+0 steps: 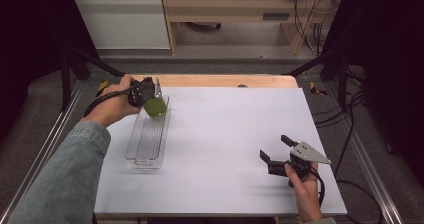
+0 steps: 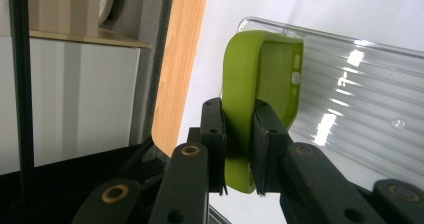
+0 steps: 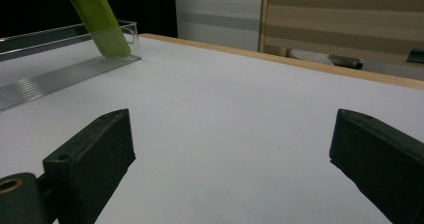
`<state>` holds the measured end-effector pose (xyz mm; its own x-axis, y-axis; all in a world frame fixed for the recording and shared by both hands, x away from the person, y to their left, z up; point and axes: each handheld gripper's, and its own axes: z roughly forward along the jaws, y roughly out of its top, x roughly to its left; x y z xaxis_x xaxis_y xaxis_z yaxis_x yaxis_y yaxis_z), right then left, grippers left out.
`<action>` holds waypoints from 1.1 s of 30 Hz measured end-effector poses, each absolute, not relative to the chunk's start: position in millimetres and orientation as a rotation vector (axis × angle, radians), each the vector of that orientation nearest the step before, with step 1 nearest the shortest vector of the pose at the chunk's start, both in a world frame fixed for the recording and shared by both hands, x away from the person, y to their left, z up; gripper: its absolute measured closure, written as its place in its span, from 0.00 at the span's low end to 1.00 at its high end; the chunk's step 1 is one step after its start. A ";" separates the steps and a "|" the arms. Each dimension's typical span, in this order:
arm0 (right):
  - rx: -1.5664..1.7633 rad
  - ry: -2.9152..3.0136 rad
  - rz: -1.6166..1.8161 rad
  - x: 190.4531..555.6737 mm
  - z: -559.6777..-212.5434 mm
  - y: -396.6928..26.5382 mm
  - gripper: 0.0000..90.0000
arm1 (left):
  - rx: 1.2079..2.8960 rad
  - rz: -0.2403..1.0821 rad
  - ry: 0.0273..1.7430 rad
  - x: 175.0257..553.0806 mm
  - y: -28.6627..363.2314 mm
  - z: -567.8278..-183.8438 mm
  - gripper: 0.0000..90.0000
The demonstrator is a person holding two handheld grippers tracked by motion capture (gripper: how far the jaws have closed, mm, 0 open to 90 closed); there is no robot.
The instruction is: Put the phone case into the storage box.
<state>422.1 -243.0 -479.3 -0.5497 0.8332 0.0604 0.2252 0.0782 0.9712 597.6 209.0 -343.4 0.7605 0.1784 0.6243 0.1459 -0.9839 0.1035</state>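
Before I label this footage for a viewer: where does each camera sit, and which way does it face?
High view: above the person's side, facing forward and down on the white table; both forearms show.
Left gripper view: rides the left gripper, looking along jaws clamped on the green phone case over the clear tray.
Right gripper view: rides the open right gripper, looking low across the table.
All three share case and tray.

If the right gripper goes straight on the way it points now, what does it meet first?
Probably nothing on the table: the right gripper, jaws open, faces bare white table. The clear tray lies off to its left.
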 end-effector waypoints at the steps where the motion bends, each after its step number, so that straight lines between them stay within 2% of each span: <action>1: 1.050 1.840 1.494 422.4 -479.7 -242.6 0.05 | 2.896 1.044 0.263 598.1 208.5 -343.4 0.86; 9: 1.052 1.842 1.494 422.4 -479.9 -242.9 0.05 | 2.866 1.126 0.234 599.6 207.0 -348.2 0.84; 33: 1.055 1.854 1.492 422.6 -480.7 -242.1 0.05 | 2.786 1.255 0.255 606.0 206.7 -358.7 0.80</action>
